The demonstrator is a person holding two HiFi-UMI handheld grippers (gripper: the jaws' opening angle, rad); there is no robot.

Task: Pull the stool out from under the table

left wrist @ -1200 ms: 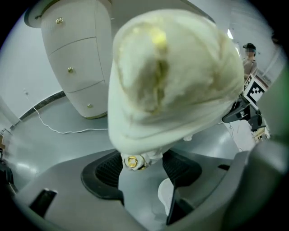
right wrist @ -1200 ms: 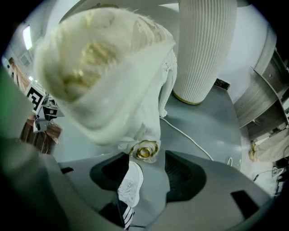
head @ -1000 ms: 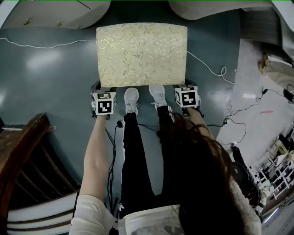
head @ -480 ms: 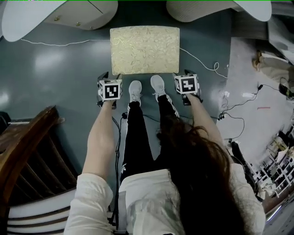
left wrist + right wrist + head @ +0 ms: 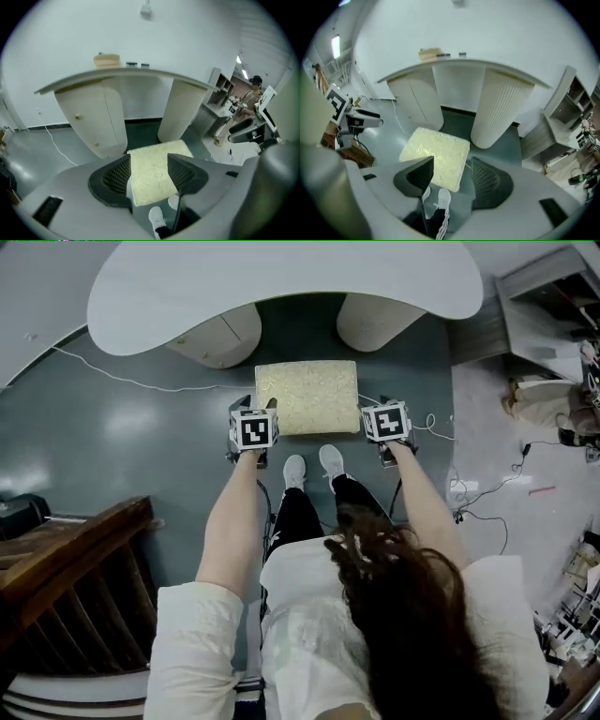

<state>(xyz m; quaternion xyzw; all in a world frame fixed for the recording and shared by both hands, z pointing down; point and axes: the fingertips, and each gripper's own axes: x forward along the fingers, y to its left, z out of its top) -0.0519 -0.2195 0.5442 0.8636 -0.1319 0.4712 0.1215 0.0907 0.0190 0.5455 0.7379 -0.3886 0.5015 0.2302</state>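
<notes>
With the cushioned stool point(image 5: 307, 397) clear of the table point(image 5: 281, 287), the left gripper point(image 5: 149, 171) and right gripper point(image 5: 452, 172) gape empty, so the pull looks finished, with nothing left to grasp.

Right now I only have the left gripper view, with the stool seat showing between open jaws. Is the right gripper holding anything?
Observer: No. The right gripper has its jaws apart with nothing between the pads. The stool shows beyond them, untouched.
Operator: Stool out from under the table?
Observer: Yes. In the head view the whole seat shows, and none of it is covered by the table.
Operator: Obstacles to the rear?
Observer: Dark wooden furniture with slats, to the left rear of the person.
</notes>
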